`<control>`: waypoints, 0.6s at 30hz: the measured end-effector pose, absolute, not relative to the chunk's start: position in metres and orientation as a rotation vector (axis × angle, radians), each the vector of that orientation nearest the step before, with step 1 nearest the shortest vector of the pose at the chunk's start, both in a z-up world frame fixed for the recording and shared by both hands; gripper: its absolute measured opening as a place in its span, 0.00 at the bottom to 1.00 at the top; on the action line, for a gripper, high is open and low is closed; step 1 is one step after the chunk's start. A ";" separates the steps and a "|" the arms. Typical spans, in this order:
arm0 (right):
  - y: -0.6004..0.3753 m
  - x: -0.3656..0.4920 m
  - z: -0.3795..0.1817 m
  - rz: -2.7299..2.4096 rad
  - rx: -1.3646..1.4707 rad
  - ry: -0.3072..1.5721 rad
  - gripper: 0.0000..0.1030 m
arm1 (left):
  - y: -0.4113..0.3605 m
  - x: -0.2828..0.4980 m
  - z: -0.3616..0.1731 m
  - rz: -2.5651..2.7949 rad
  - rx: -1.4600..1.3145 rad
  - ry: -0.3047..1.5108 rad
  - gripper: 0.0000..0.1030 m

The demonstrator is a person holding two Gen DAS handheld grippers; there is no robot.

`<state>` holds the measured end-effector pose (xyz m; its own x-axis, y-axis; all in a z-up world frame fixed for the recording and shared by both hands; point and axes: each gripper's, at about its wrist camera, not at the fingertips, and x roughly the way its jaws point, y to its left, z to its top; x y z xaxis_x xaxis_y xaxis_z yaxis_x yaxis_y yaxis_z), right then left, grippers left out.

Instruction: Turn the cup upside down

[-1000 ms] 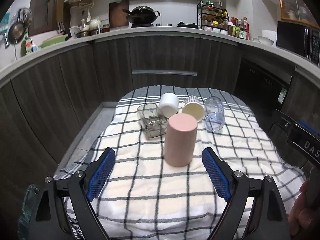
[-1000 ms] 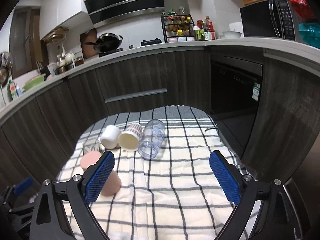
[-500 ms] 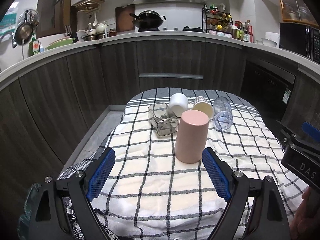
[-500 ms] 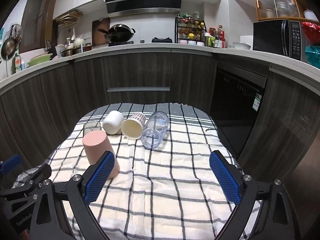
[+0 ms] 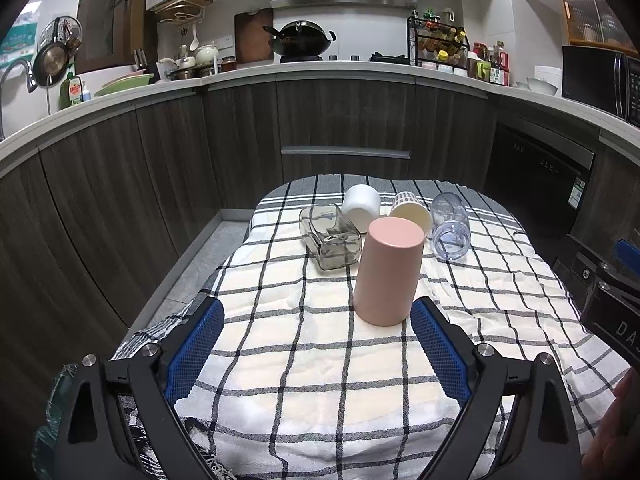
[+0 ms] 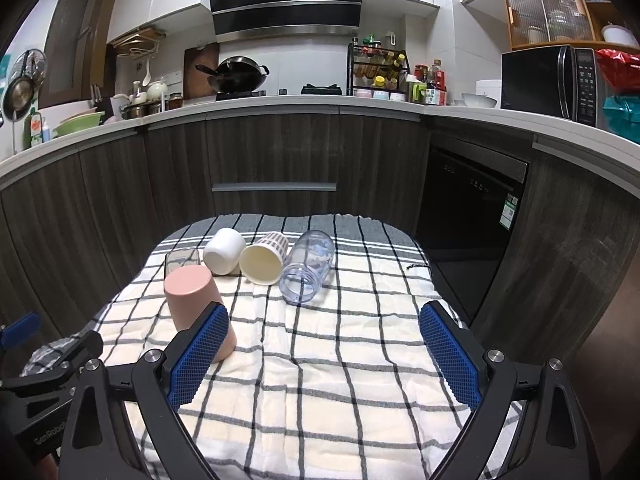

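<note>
Nearest in the left wrist view, the left gripper (image 5: 316,354) is seen with its blue-padded jaws spread wide and nothing held between them. The right gripper (image 6: 324,356) is likewise shown with its jaws wide apart and empty above the black-and-white checked cloth (image 6: 320,360) by which the table is covered.

Just beyond the left gripper's right finger, the tall pink plastic cup (image 5: 388,272) is found standing on the cloth with its closed base uppermost and its mouth down. In the right wrist view the same cup (image 6: 192,300) is seen on the near left, partly hidden behind the right gripper's left finger; no finger is touching it.

Farther off, a row of vessels is laid on its side. A clear square glass jar (image 5: 330,236) is placed at the left, directly behind the pink cup. A white rounded cup (image 6: 224,250) is set next to it, then a cream cup with a striped outside (image 6: 264,258), its mouth turned toward the cameras. A clear plastic bottle without a lid (image 6: 308,266) is laid at the right end, touching the cream cup.

Beyond the table, dark wooden cabinets (image 6: 276,152) are seen under a pale counter.
</note>
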<state>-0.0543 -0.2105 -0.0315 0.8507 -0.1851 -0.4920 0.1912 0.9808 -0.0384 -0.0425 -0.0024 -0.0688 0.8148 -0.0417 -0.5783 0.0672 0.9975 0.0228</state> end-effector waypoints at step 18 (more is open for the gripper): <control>-0.209 -0.052 -0.035 -0.200 0.016 0.527 0.95 | -0.002 -0.040 -0.073 -0.064 0.033 0.635 0.93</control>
<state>-0.0522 -0.2094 -0.0346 0.8452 -0.1854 -0.5013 0.1934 0.9804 -0.0365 -0.0398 -0.0019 -0.0732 0.8030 -0.0493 -0.5939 0.0695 0.9975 0.0112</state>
